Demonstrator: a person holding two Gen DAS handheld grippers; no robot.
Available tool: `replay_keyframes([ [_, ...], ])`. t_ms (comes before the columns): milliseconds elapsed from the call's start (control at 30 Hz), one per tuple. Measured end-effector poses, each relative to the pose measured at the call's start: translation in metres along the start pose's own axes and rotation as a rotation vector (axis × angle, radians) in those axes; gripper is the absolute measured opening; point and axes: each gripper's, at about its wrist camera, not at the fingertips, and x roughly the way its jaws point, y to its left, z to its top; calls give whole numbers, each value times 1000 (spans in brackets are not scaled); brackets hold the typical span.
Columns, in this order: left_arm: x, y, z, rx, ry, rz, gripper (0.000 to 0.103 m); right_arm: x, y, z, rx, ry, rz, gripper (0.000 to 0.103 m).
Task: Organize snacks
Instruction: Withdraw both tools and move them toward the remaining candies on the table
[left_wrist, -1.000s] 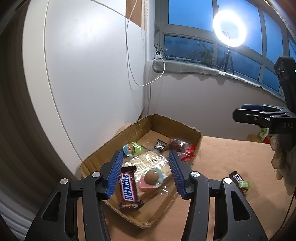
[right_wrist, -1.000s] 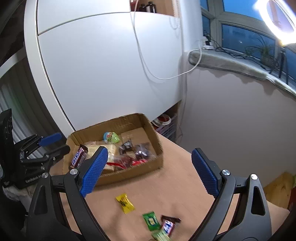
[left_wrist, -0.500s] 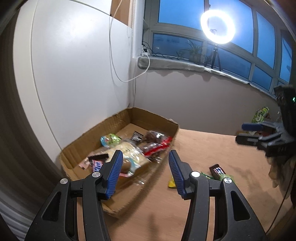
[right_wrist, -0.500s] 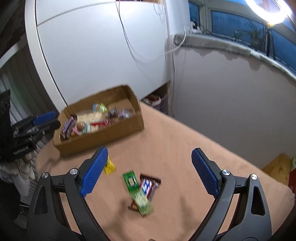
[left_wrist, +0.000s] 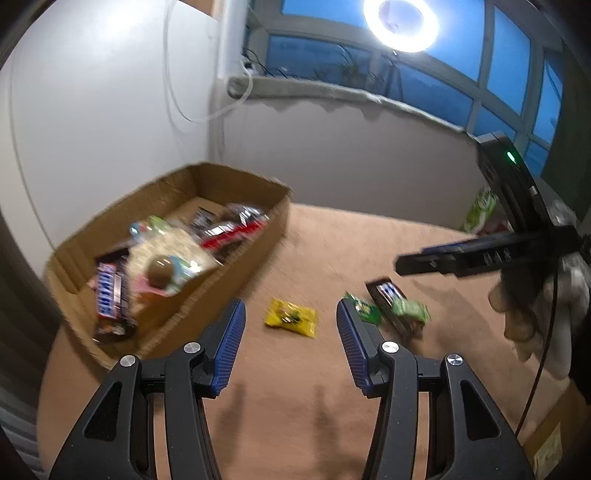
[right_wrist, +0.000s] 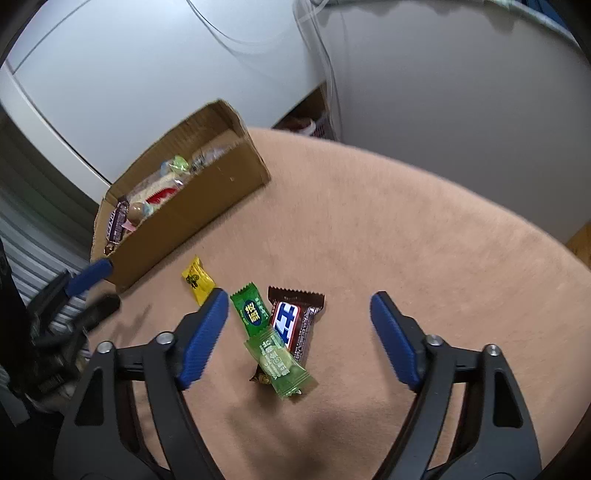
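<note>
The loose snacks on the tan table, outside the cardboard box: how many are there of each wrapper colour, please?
Yellow: 1, the yellow packet
Green: 2, the dark green packet and the pale green packet
Brown: 1, the brown bar
Total: 4

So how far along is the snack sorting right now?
Several snacks already lie in the cardboard box. Neither claw holds anything: the left claw frames the yellow packet, the right claw the green and brown wrappers. Four loose snacks remain on the table.
</note>
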Motion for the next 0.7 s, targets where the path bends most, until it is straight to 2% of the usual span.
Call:
replay_keyframes([
  [100,13,-6,-5,-4,41,-28,50,10,-4,0,21,47,18,68],
  [200,25,-8,-7,-14,84,-51,50,18,-4,1,38,79,39,64],
  [433,52,3,-3,-92,155,-81,50,28,0,4,35,111,46,63],
  [633,71,-1,0,-95,188,-77,50,34,3,6,19,128,34,62],
  [700,77,-4,1,-88,197,-79,50,36,3,7,14,131,28,55],
])
